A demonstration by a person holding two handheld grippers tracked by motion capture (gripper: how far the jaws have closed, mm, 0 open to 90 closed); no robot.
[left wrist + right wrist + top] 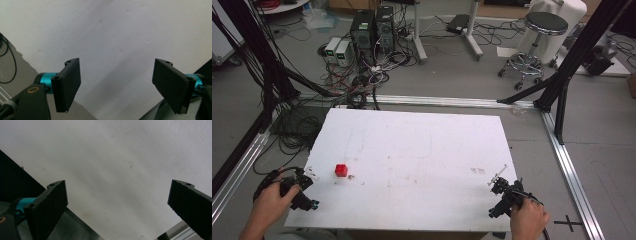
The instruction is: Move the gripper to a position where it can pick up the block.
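White, scuffed rectangular foam-board tabletop (422,150) carries a small red cube (341,170) near its left side. Both hand-held black two-jaw grippers, left gripper (307,172) and right gripper (496,181), hover at its near corners, jaws spread wide, holding and touching nothing.

A small red block (341,170) is the one obstacle on the white table (422,150); everywhere right of the block lies open.
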